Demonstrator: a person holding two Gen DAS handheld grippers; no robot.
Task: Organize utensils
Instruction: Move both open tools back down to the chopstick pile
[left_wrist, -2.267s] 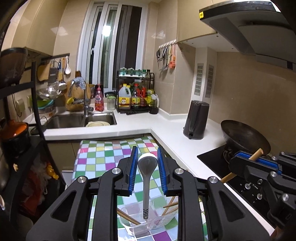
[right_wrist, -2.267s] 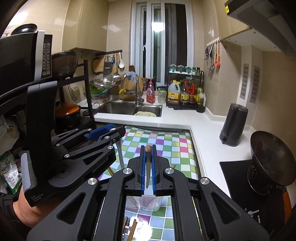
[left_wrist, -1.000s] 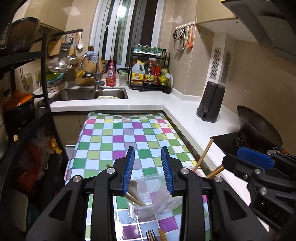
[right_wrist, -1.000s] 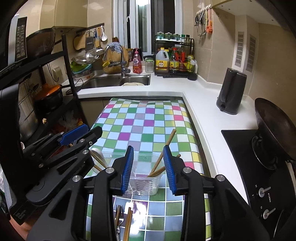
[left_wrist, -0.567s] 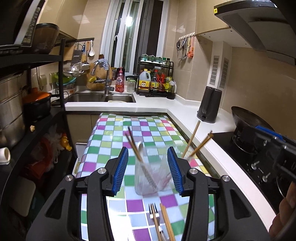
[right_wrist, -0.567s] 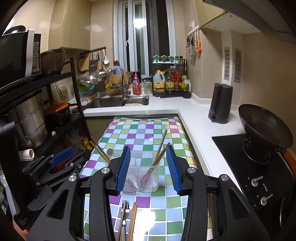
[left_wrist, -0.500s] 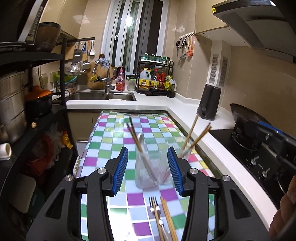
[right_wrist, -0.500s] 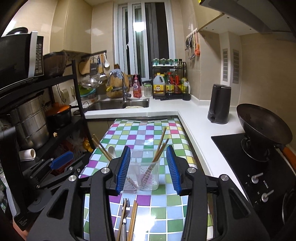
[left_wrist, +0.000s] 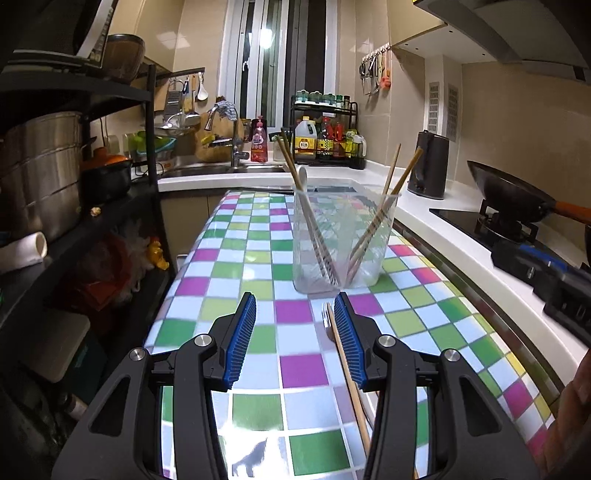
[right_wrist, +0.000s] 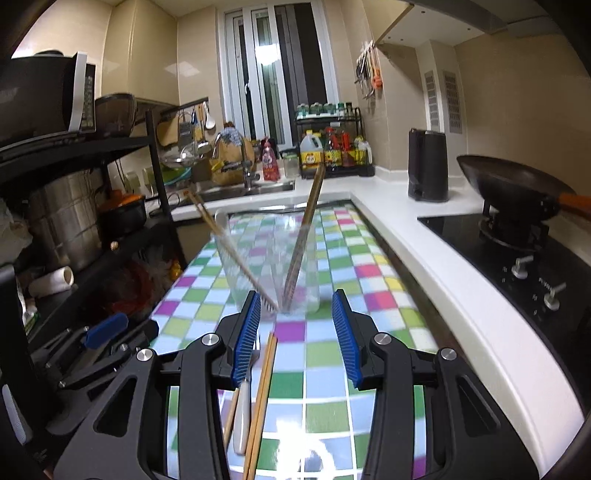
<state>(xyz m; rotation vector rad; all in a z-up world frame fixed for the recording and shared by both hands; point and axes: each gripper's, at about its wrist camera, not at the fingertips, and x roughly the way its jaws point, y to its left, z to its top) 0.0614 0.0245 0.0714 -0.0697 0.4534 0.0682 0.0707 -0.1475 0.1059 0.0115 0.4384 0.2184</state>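
The left tongs (left_wrist: 295, 314) stand partly open with nothing between the blue pads; their jaws have just been opening. The right tongs (right_wrist: 295, 314) are likewise partly open and empty, having just widened too. Both point forward and slightly down over the checkered bench (left_wrist: 236, 266).

A clear plastic container (left_wrist: 343, 240) stands upright on the bench just ahead of both tongs. In it, chopsticks (left_wrist: 373, 225) lean with their long axes splayed outward: one pair tilts up and to the left, the other up and to the right, thin ends down at the container's floor. A white spoon (left_wrist: 303, 177) stands in the left side, bowl up.

On the bench nearer the cameras lie loose utensils, long axes running away from the viewer toward the container: a fork (right_wrist: 243, 398) with a pale handle and loose chopsticks (right_wrist: 264, 387) beside it. In the left view these lie under the right-hand pad and are partly hidden by it; their near ends are cut off by the tongs' frames in both views.

The right view is motion-blurred, so the container's contents are hard to read there. Each view shows the other tongs only at its edge.
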